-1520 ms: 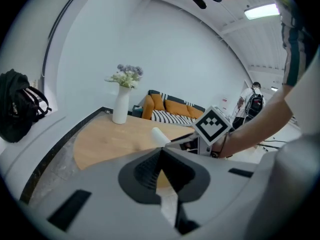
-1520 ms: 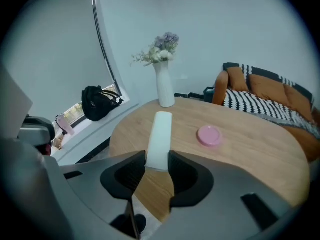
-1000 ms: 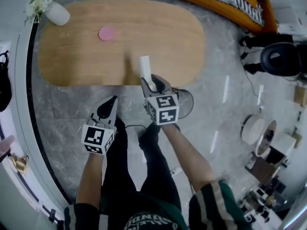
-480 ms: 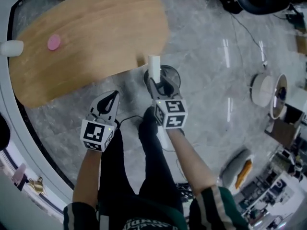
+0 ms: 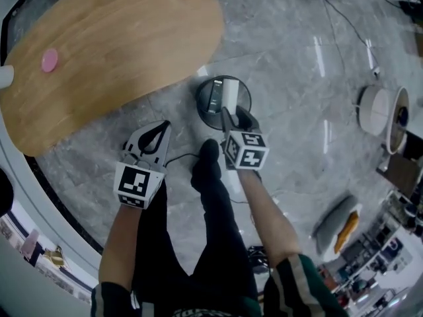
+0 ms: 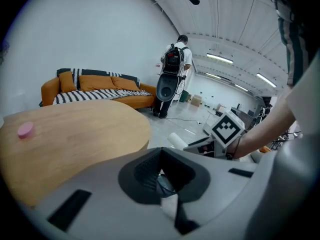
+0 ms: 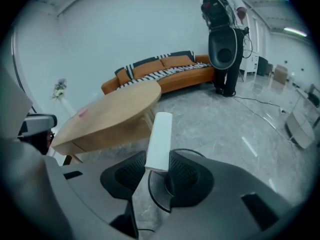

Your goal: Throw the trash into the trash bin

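2 grippers, both out over the floor. Left gripper (image 5: 160, 129): jaws together, nothing betw. them, just off the desk's near edge. Right gripper (image 5: 232, 114): clamped on 1 white roll of trash (image 5: 230, 91), which sticks out past the jaws & hangs above 1 round dark trash bin (image 5: 200, 107). The bin stands on the floor by the desk's right end. 1 oval wooden desk (image 5: 119, 45) w/ 1 pink disc (image 5: 49, 60) near its left end. Farthest back: 1 orange sofa (image 7: 165, 66).
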